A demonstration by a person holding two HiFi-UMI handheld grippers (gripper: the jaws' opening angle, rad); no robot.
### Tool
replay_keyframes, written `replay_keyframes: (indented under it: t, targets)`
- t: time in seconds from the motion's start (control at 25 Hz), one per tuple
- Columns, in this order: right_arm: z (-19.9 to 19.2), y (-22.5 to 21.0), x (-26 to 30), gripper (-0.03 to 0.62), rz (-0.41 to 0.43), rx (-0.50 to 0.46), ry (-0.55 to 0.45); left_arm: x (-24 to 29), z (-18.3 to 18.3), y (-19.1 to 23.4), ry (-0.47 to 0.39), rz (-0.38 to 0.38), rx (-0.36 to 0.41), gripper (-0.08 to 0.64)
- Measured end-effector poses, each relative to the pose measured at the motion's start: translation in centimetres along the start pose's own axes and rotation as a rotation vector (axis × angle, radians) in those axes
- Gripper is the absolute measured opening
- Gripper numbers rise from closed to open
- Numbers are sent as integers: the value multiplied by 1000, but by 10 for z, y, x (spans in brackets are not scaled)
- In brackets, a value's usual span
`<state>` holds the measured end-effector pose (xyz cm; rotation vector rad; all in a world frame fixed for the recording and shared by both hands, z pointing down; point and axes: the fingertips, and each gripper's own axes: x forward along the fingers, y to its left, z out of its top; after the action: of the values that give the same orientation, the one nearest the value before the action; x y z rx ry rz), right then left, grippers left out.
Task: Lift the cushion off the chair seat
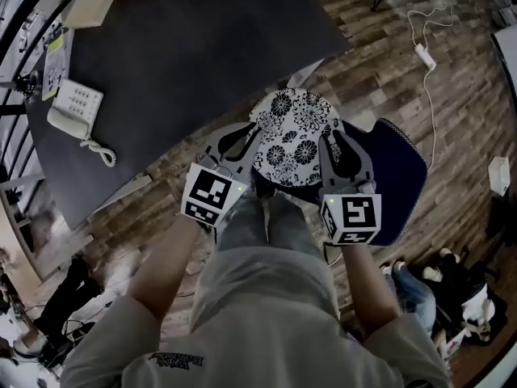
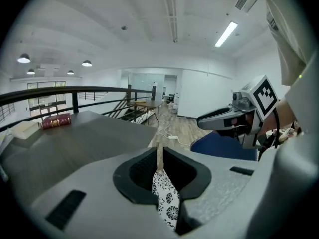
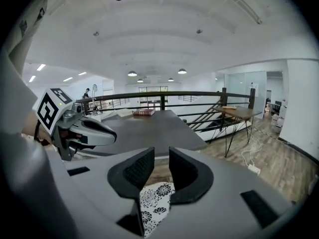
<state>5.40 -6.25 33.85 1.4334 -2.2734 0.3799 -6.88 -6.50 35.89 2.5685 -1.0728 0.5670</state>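
The approach was in hand and no grasp had been made. The floral cushion lay on the blue chair seat, toward its 9 o'clock side, with the dark bench at about 10 o'clock from it. The left hand-held gripper sat at the cushion's 8 o'clock edge, its jaws only a narrow slit apart. The right hand-held gripper sat at the 4 o'clock edge, its jaws a little wider. Each gripper's own view showed patterned fabric through the gap, apparently beneath the jaws and not pinched. As I judged it, the next move called for spreading both sets of jaws further. They would then slide onto the cushion's rim, close together and raise it level.
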Motion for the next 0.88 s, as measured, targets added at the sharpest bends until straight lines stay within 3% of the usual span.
replay_keyframes:
  t: [0.16, 0.4, 0.64, 0.88]
  targets:
    - [-40, -9, 28, 93, -13, 30, 63, 34, -47, 5, 73, -28, -50, 33]
    - [-107, -21, 67, 140, -19, 32, 171, 83, -125, 25, 106, 3, -86, 75]
    - [-178, -25, 101, 146, -20, 40, 263, 124, -220, 40, 234, -15, -183, 100]
    - [-234, -24, 130, 176, -14, -30, 329, 148, -293, 52, 328, 0, -223, 149]
